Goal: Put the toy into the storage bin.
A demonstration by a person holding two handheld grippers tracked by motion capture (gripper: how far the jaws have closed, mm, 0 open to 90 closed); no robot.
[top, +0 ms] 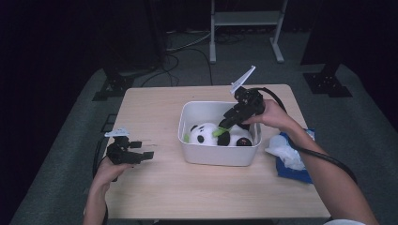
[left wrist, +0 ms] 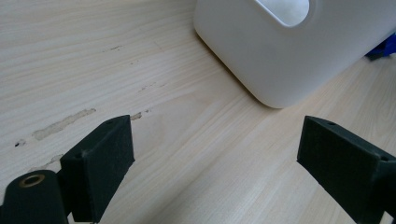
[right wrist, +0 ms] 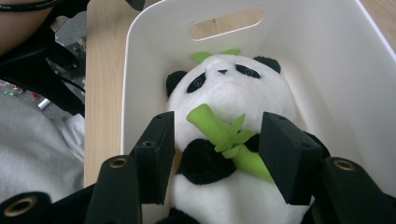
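A plush panda (top: 206, 133) with a green bamboo stalk lies on its back inside a white plastic bin (top: 218, 157) in the middle of the wooden table (top: 155, 108). My right gripper (top: 225, 124) reaches down into the bin from the right. In the right gripper view its jaws (right wrist: 217, 135) stand open on either side of the panda (right wrist: 229, 88) and its bamboo, with gaps beside both pads. My left gripper (top: 143, 150) hovers low over the table left of the bin, open, with bare wood between its jaws (left wrist: 215, 144). The bin's rounded corner (left wrist: 280, 56) lies ahead of it.
A blue pack with crumpled white tissue (top: 293, 157) lies on the table right of the bin. A white frame stand (top: 244, 18) and cables are on the floor beyond the table. Bare wood stretches along the table's front and left.
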